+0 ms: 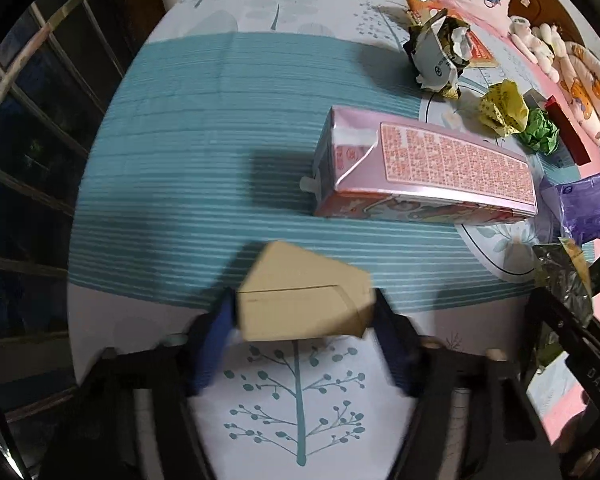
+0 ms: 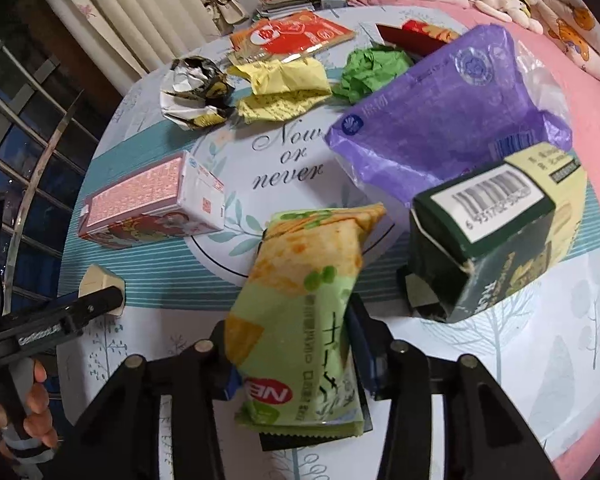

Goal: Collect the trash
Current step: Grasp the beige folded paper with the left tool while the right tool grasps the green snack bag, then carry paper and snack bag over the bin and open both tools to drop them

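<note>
Trash: small tan cardboard box [image 1: 300, 296] pinched in left gripper [image 1: 304, 316]; green crinkly snack packet [image 2: 300, 320] pinched in right gripper [image 2: 292, 356]; slick packet may slip.

The striped teal band of the tablecloth [image 1: 204, 128] lies bare toward the window side, open room for a gripper. A pink rectangular drink carton [image 1: 424, 168] lying on its side borders that space. Past it, crumpled silver foil wrapper [image 2: 196, 92], yellow crumpled paper [image 2: 284, 88], green crumpled paper ball [image 2: 374, 72] and purple plastic bag [image 2: 448, 120] crowd together, seemingly touching. A dark green cardboard box [image 2: 488, 240] blocks the near right.
</note>
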The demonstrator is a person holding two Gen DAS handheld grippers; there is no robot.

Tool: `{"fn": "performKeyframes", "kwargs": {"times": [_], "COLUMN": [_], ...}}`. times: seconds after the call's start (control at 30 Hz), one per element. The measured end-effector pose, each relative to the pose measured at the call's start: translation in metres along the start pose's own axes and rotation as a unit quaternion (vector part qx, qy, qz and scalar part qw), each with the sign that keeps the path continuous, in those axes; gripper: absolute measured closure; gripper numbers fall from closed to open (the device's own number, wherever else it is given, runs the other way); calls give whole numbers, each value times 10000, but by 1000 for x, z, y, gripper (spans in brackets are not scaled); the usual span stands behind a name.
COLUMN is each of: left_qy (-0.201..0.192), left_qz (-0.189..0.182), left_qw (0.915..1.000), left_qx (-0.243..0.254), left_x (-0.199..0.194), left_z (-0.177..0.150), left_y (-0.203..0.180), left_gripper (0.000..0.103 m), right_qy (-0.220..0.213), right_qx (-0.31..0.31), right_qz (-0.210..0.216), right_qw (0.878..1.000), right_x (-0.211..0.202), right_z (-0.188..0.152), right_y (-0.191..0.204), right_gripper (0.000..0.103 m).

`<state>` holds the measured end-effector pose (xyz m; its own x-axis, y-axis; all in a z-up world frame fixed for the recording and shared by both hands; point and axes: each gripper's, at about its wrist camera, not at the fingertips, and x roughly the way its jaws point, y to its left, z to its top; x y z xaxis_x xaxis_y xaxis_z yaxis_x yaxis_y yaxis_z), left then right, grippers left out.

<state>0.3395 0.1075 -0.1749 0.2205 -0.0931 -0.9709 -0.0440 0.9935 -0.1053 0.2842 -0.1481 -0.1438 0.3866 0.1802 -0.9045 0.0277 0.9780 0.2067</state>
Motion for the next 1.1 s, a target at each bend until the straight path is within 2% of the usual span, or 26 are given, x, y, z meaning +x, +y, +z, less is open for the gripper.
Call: {"fn": "performKeyframes", "kwargs": {"times": [0.1, 0.13, 0.43, 0.73, 0.9, 0.97, 1.1], "left_qy": [9, 10, -59, -485, -761, -818, -951], "left_qz": [-43, -54, -121, -384, -518, -567, -703], "left_qw": [10000, 10000, 9999, 9981, 9957, 9950, 9930], "left_qx": [-15, -24, -104, -40, -62, -61, 34], "left_x": [-1, -1, -19, -79, -116, -133, -158], "left_z": [1, 2, -13, -46, -80, -100, -143], "left_y": [1, 2, 4, -15, -39, -35, -54], "left_gripper": [42, 42, 42, 42, 42, 42, 42], "right_qy": [-56, -68, -216, -486, -587, -629, -670], "right_qx": [-85, -101, -95, -191, -283, -378, -544], "right_qz": [81, 135, 354, 783, 984, 1021, 1098], "right_qw": [9999, 9998, 9991, 9956, 9930, 9921, 9902], "right_x": [-4, -5, -25, -74, -105, -118, -145], "right_z": [0, -1, -4, -26, -51, -62, -91], "right_y": [2, 3, 7, 12, 7, 5, -2], "right_gripper": [69, 88, 91, 96, 96, 96, 96]}}
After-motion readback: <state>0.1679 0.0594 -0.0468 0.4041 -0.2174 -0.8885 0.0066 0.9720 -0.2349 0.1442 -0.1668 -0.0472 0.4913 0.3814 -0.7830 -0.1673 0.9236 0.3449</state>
